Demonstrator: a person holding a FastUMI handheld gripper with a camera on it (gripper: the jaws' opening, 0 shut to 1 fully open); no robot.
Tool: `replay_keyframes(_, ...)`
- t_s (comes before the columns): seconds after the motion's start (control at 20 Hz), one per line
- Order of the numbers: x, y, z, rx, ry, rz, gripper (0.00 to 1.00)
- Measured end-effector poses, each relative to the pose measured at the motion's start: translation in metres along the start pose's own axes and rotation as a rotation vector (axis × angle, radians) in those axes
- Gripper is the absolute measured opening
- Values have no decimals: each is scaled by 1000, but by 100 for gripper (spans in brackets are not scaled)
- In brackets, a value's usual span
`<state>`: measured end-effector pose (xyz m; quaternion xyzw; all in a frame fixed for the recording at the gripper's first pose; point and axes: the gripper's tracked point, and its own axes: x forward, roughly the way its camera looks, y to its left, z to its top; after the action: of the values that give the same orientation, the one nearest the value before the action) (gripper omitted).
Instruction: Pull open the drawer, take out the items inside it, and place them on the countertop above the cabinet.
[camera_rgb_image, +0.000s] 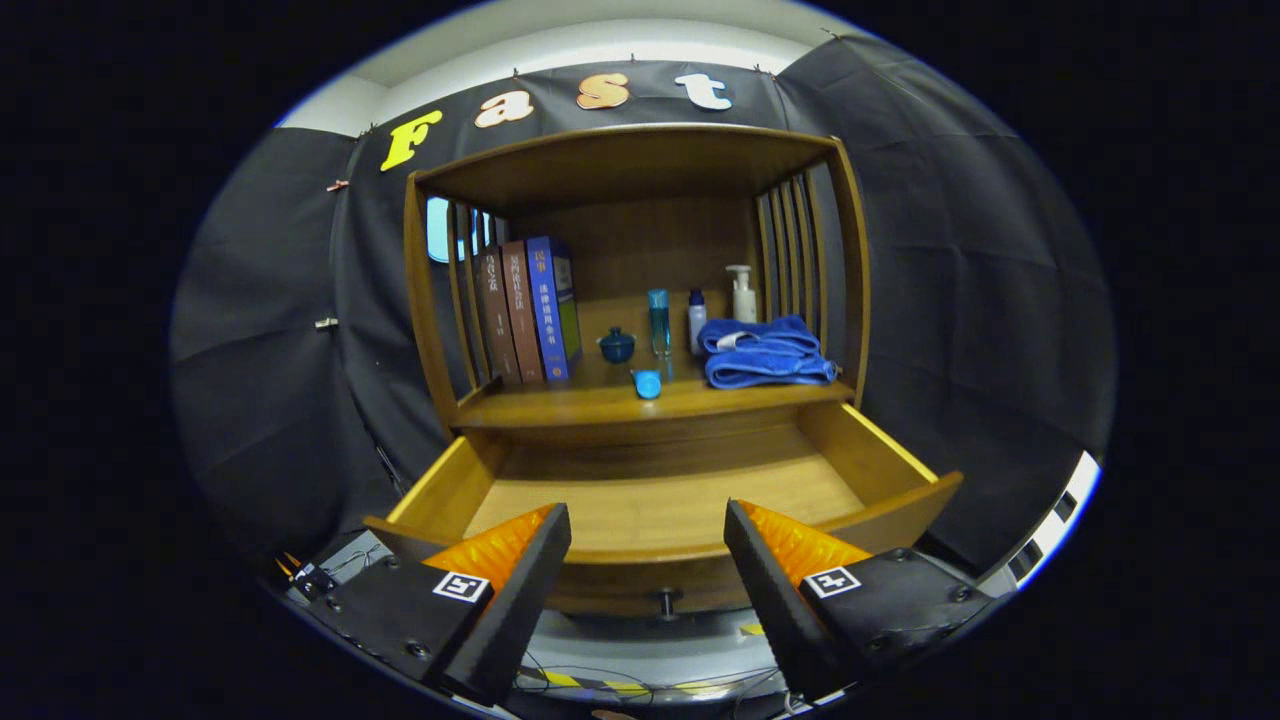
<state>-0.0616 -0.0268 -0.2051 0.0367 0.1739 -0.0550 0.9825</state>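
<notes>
The wooden drawer (905, 470) stands pulled out below the cabinet's countertop (560, 405). Its pale bottom is bare; I see nothing lying in it. Its small knob (664, 602) sticks out of the front panel, just ahead of and between my fingers. My gripper (648, 528) hovers in front of the drawer's front edge, open, with nothing between the fingers. On the countertop a small blue cup-like item (647, 383) lies near the front edge, with a dark blue lidded pot (617, 345) behind it.
On the countertop also stand three books (525, 310) at the left, a tall blue bottle (658, 322), a small white bottle (697, 320), a pump bottle (741, 292) and a folded blue towel (765, 352). Slatted side walls and a top board enclose the shelf. Cables lie on the floor below.
</notes>
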Motion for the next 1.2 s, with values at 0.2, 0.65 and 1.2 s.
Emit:
replay_keyframes(0.2,6,-5,-33,-13,12,-10,98)
replay_keyframes(0.65,38,-7,-67,-22,67,11,99)
replay_keyframes(1.2,74,-4,-53,-17,72,8,99)
